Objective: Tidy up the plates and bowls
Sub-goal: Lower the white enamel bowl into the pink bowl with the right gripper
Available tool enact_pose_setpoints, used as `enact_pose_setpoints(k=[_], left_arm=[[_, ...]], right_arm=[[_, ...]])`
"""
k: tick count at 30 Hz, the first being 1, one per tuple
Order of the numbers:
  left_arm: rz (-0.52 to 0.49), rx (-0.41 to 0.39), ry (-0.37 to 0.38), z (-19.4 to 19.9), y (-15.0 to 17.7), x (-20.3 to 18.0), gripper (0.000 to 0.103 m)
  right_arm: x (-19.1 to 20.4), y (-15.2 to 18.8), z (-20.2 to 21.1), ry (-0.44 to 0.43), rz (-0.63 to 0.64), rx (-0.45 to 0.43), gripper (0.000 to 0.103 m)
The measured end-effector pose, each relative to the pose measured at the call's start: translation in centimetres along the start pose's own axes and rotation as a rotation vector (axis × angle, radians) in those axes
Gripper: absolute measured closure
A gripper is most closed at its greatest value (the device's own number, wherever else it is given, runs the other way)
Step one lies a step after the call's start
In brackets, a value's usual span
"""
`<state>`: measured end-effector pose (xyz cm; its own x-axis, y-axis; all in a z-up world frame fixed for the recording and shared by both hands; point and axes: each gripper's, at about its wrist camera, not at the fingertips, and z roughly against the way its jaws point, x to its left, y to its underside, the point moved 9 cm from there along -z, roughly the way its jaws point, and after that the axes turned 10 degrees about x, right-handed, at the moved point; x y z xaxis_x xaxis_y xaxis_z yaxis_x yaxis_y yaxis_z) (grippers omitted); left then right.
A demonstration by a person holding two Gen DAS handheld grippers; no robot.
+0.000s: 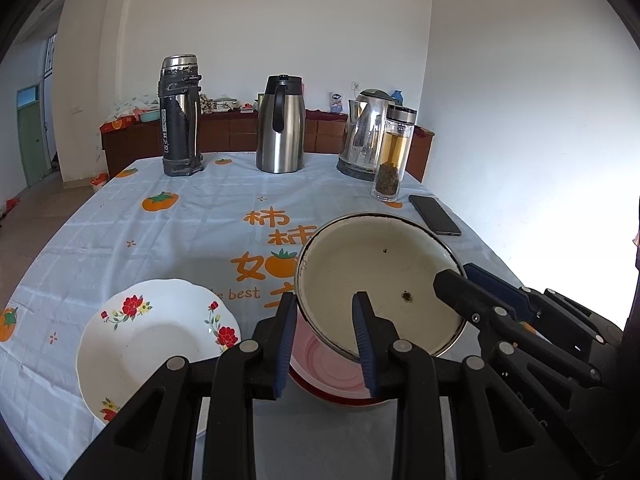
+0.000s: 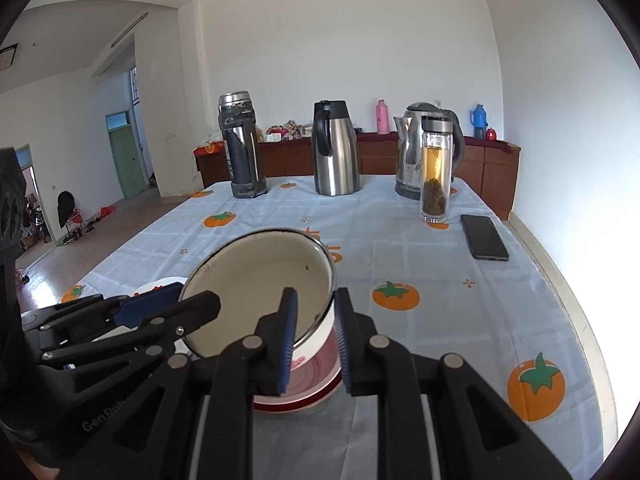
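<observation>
Bowl [image 1: 372,276]: glossy chipped enamel. Flowered plate [image 1: 160,332]: glazed ceramic. Tablecloth [image 1: 168,232]: matt creased cloth. Jug [image 1: 280,128]: brushed steel.

- Daylight, bright and even; strongest from the right side.
- White wall [image 1: 540,140] blows out low right in both views, detail lost there.
- Soft glare on the steel kettle [image 1: 362,136] and carafe [image 2: 335,152]; shadows on the counter [image 2: 440,312] faint.
- Heavy fisheye bending, black vignette corners.
- Focus sharp throughout, no motion blur.
</observation>
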<state>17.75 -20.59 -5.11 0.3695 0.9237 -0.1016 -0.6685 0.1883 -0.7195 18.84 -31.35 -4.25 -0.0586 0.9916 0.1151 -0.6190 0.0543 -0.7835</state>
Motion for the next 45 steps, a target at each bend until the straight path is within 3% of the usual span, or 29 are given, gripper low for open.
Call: enact_pose_setpoints(k=[45], left_arm=[[0.0, 0.082, -0.029, -4.1, 0.9, 0.9, 0.072]], right_arm=[[-0.5, 0.8, -4.2, 0.001, -0.01, 0.077, 0.083]])
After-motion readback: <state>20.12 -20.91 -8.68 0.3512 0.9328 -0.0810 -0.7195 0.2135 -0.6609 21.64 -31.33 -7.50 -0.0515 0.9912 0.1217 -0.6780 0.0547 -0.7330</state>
